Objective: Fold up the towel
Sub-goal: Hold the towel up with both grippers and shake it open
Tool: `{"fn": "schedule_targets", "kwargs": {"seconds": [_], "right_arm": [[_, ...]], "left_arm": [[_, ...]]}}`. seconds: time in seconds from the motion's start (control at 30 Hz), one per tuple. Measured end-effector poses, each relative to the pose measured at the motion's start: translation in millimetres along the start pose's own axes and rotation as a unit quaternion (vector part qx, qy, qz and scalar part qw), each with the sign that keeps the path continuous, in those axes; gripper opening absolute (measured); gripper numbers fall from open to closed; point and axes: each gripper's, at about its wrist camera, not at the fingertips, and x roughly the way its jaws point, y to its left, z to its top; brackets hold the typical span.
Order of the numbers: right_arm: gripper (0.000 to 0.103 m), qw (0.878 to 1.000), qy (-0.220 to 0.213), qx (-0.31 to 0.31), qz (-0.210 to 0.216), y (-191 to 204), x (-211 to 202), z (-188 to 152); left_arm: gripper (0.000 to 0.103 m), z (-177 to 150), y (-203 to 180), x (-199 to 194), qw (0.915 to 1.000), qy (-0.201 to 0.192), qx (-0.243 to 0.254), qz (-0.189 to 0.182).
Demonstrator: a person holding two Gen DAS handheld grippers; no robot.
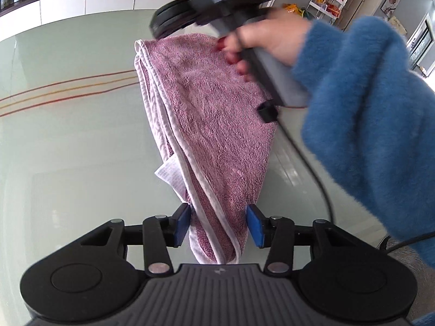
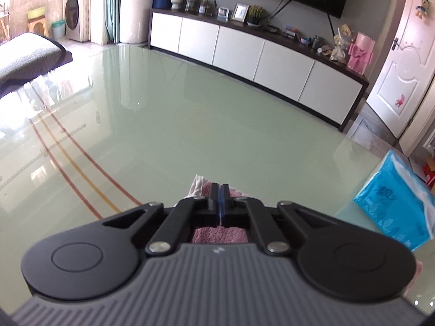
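The towel point(image 1: 214, 125) is seen stretched across the glass table point(image 1: 70, 141), already doubled, its white hems stacked along the side toward nine o'clock and a care label point(image 1: 171, 176) sticking out low down. In the left wrist view the near end of the towel is bracketed by the left gripper point(image 1: 218, 225): both blue pads point(image 1: 182, 225) sit against the bunched cloth, the jaws part-way apart, so the end is judged to be held, though only lightly. At twelve o'clock in that view the far end is covered by the right gripper point(image 1: 163, 31), carried in a hand point(image 1: 272, 40) with a blue sleeve point(image 1: 367, 114) behind it. In the right wrist view the right gripper point(image 2: 220, 198) is shown with its pads pressed together on a thin hem, pink pile visible under the linkage, so the far edge is pinched tight. A blue tissue pack point(image 2: 397, 198) lies at about three o'clock, well apart from the work. The step in hand is judged to be the taking-up of both ends ahead of another fold; the fold itself is not yet made. Next, the far end would need to be lifted and carried toward six o'clock, over the near end, with the hems kept aligned and the near end held firmly enough not to be dragged.
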Motion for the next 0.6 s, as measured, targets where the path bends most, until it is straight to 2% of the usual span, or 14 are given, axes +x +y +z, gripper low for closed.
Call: {"fn": "schedule_targets", "kwargs": {"seconds": [0.1, 0.13, 0.17, 0.2, 0.23, 0.27, 0.37, 0.43, 0.47, 0.5, 0.53, 0.6], "right_arm": [[0.002, 1.000, -0.003, -0.004, 0.004, -4, -10, 2], [0.006, 1.000, -0.002, -0.008, 0.005, -4, -11, 2], [0.012, 1.000, 0.000, -0.011, 0.005, -4, -12, 3], [0.029, 1.000, -0.001, -0.015, 0.004, -1, -10, 3], [0.041, 1.000, 0.001, -0.019, 0.002, 3, -4, 3], [0.042, 1.000, 0.003, -0.022, 0.001, 8, 3, 4], [0.041, 0.999, 0.021, -0.029, 0.011, 17, 25, 6], [0.028, 0.999, 0.041, -0.031, 0.010, 20, 41, 7], [0.025, 0.998, 0.050, -0.026, 0.012, 19, 46, 7], [0.022, 0.999, 0.050, -0.016, 0.016, 17, 48, 6], [0.014, 0.999, 0.047, -0.011, 0.017, 15, 46, 6], [0.011, 0.999, 0.043, -0.006, 0.020, 12, 42, 4]], "left_arm": [[0.052, 0, -2, -1, 1.0000, -0.003, -0.002, 0.001], [0.053, 0, -3, 0, 1.0000, -0.004, -0.002, 0.001], [0.054, 0, -5, 1, 1.0000, -0.005, -0.002, 0.001], [0.054, 0, -6, 2, 1.0000, -0.006, 0.000, 0.003], [0.055, 0, -8, 4, 1.0000, -0.006, 0.001, 0.005], [0.056, -1, -8, 5, 1.0000, -0.007, 0.002, 0.006], [0.058, -1, -9, 10, 0.9999, -0.007, 0.006, 0.007], [0.059, 1, -9, 12, 1.0000, -0.005, 0.007, 0.003], [0.059, 2, -10, 13, 1.0000, -0.005, 0.007, 0.001], [0.060, 2, -9, 14, 1.0000, -0.004, 0.007, -0.001], [0.061, 3, -8, 14, 1.0000, -0.005, 0.007, -0.004], [0.061, 3, -5, 15, 0.9999, -0.005, 0.004, -0.011]]}}
